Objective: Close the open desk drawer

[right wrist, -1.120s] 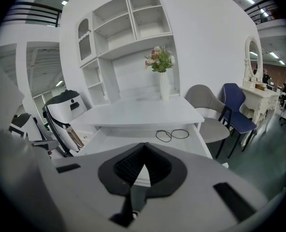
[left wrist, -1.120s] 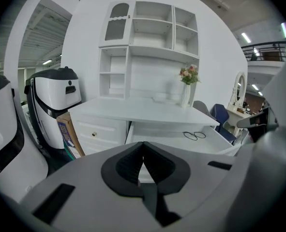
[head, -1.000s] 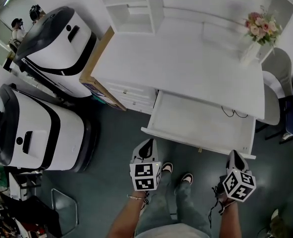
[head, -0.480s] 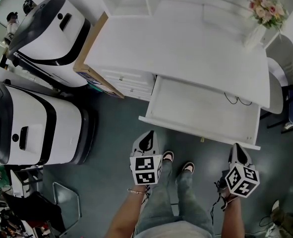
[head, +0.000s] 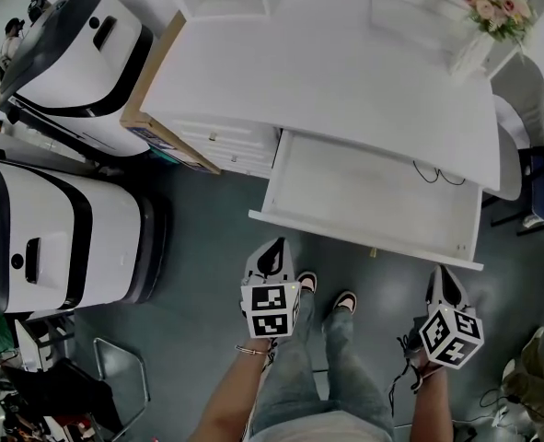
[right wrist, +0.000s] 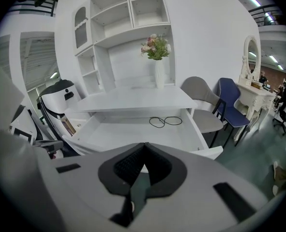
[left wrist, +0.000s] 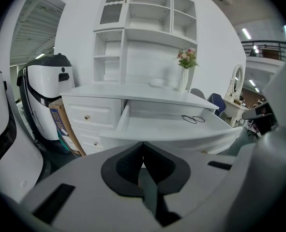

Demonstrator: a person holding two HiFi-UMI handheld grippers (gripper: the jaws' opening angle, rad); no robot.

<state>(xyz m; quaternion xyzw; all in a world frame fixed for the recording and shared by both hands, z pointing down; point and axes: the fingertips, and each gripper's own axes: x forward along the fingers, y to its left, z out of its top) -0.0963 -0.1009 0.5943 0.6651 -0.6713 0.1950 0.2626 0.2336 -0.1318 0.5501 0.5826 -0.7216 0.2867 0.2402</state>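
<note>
Fingers (left wrist: 126, 166) together on left gripper (left wrist: 143, 144), right gripper (right wrist: 144, 145); drawer (head: 345, 187) open.

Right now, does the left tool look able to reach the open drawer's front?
Probably yes: the left tool, shut, points at the drawer front just ahead, and nothing shows between them.

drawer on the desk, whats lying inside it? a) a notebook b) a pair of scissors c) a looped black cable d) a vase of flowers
c: a thin black cable lies looped on the floor of the open drawer, toward its back; nothing else shows inside.
</note>
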